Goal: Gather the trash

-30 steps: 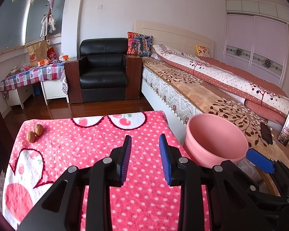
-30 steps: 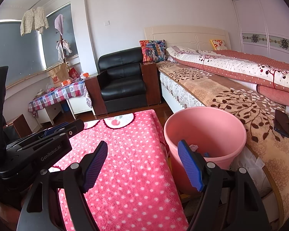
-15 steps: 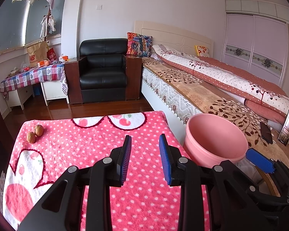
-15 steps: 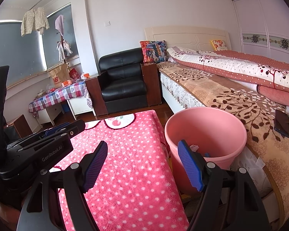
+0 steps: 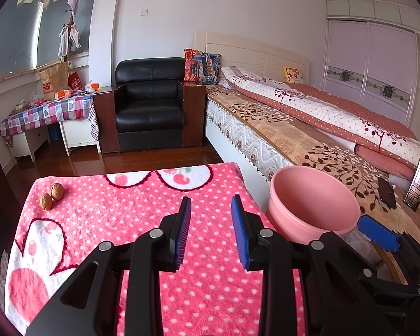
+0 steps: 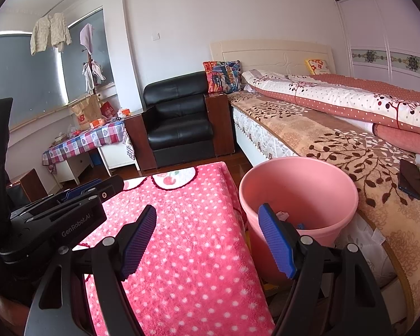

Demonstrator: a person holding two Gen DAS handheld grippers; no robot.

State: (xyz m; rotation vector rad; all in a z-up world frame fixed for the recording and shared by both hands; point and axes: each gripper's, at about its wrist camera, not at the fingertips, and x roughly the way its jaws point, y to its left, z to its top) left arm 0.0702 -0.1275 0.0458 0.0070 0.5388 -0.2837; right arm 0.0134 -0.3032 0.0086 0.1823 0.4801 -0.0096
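Walnuts (image 5: 51, 196) are the only loose bits I can see on the desk (image 5: 126, 212), so I think they are the trash to grab. They sit touching each other at the far left corner of the pink dotted cloth. The left gripper (image 5: 211, 232) is released and empty, and so is the right gripper (image 6: 207, 240). To do it well, reach the left gripper over, pinch 1 nut gently so it does not roll, then carry it to the pink bucket (image 6: 336, 179) beside the desk. I count 2 walnuts, 1 bucket, 2 grippers.
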